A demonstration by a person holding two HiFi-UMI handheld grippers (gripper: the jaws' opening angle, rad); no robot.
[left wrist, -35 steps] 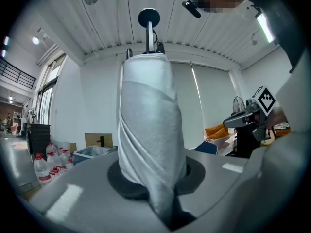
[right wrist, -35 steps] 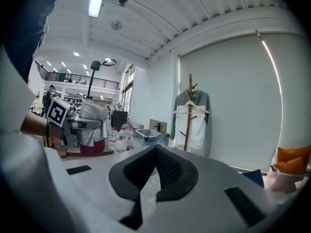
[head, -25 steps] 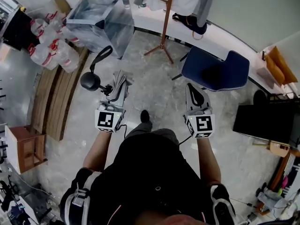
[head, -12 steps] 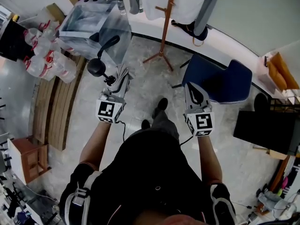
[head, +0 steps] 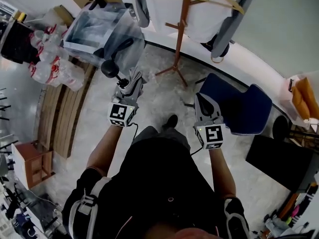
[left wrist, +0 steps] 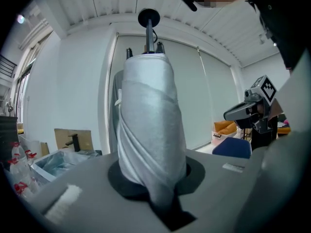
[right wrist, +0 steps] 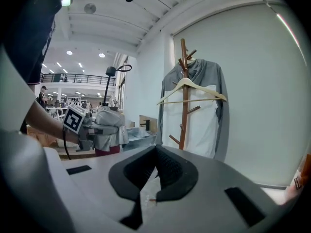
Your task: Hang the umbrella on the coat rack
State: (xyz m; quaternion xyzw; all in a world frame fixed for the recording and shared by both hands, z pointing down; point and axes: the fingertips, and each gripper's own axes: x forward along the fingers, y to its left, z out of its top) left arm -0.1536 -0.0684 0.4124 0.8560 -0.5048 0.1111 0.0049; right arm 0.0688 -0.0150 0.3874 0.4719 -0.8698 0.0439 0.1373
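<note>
A blue chair (head: 239, 108) stands on marbled floor (head: 157, 97) by a white wall (head: 279, 24).

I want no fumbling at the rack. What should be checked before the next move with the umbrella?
1. Grip: left gripper shut on the folded umbrella, ok.
2. Right gripper free to help: shut and empty, ok.
3. Free peg on the coat rack: lower pegs bare, ok.
4. Strap loop open enough to hook: cannot tell.
5. Rack within reach: not ok, it stands some way ahead.
</note>
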